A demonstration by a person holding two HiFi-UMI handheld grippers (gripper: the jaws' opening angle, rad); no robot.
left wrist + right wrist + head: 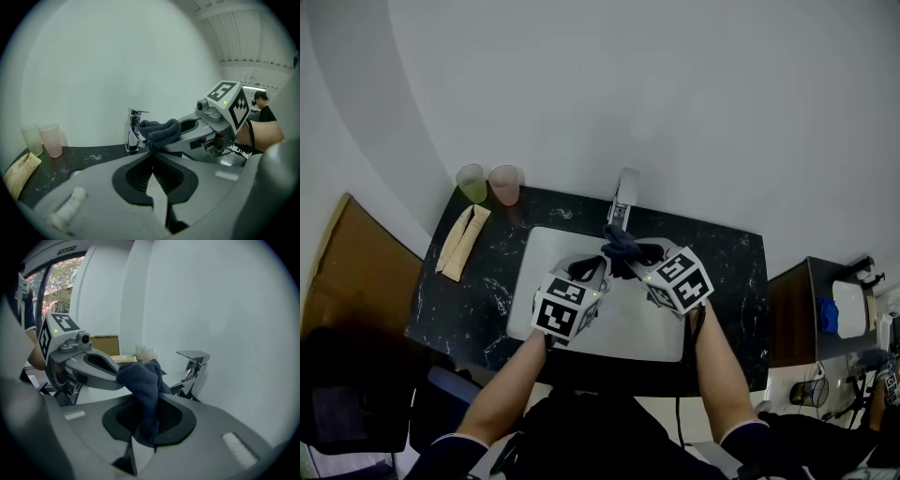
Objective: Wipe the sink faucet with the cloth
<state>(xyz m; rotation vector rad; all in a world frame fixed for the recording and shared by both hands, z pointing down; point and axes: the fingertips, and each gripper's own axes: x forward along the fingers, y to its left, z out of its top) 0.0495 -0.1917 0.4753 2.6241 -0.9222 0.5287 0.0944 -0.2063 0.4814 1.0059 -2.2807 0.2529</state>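
Note:
A dark blue cloth (622,247) hangs bunched over the white sink (619,328), just in front of the chrome faucet (624,199). My left gripper (602,263) is shut on a thin corner of the cloth (159,130), pinched at its tips (152,151). My right gripper (643,254) comes in from the right and is shut on a thicker fold of the cloth (143,385), which drapes down between its jaws (146,404). The faucet (135,131) stands just behind the cloth, and in the right gripper view the faucet (192,369) is to the right of it. I cannot tell whether cloth and faucet touch.
A dark marbled counter (731,272) surrounds the sink. At its back left stand a green cup (472,183) and a pink cup (504,184), with a beige packet (462,241) lying in front of them. A wooden board (356,272) is at the far left, and a white wall rises behind.

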